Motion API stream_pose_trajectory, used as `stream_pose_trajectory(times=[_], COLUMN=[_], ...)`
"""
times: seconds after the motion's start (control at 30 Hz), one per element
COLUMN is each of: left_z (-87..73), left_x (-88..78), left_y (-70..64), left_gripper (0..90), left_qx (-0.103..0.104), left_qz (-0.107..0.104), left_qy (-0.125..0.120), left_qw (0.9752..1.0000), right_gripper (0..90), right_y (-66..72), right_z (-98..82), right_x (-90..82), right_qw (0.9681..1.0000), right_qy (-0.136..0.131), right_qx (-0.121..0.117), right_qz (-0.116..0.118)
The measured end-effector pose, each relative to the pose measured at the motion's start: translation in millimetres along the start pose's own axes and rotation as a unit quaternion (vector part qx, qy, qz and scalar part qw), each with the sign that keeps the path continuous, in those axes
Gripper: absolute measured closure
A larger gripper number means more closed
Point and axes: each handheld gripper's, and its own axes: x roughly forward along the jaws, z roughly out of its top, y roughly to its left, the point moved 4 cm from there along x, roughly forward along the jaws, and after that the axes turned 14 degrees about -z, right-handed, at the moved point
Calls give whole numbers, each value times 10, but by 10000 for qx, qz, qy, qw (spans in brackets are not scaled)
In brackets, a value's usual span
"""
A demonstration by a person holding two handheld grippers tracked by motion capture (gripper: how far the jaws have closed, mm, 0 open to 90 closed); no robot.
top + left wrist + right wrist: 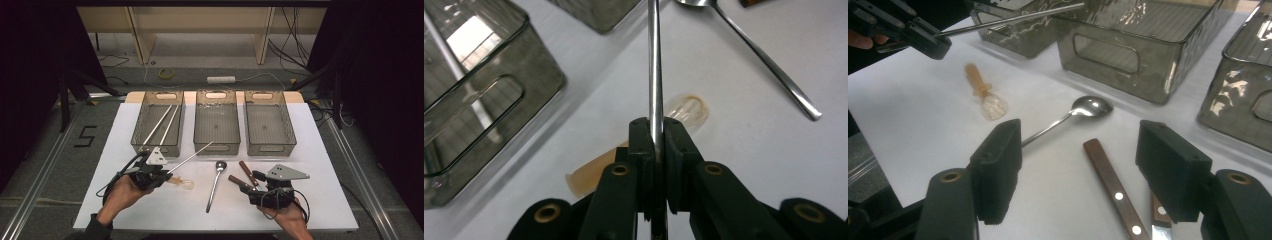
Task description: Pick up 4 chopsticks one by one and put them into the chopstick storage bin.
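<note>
Left gripper (167,173) near the white table's (320,150) front-left, jaws clamped tight on a thin metal rod (654,75), left hand (122,192) beneath. Right gripper (240,183) front-right, low over the table, jaws spread wide, nothing pinched, right hand (287,216) behind.

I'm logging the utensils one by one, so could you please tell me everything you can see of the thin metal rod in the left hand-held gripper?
The metal rod is thin, straight and shiny, like a steel chopstick. The left hand-held gripper is shut on one end of it. It slants up and away over the white table, its free end reaching the front wall of the middle bin. Two similar rods lie in the left bin.
</note>
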Motion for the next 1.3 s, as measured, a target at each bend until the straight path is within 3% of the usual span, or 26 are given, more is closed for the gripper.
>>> stream_pose_trajectory(times=[0.57, 0.7, 1.03, 1.3], left_z=[-13, 35, 174, 306], left_x=[-163, -233, -342, -352], left_y=[239, 348, 551, 803], left_gripper=[833, 833, 833, 833], left_qx=[-467, -683, -877, -1172], left_qz=[226, 262, 392, 497], left_qy=[-375, -592, -849, -1048], left_qw=[9979, 9956, 9918, 9863], right_gripper=[350, 347, 346, 345], right_y=[-34, -44, -57, -63], right_z=[-5, -3, -5, -13], right_x=[-7, -3, -6, -6], right_qw=[9999, 9999, 9998, 9999], right_qy=[-9, -17, -12, -16], right_qx=[95, 130, 154, 146], right_qz=[-72, -77, -86, -75])
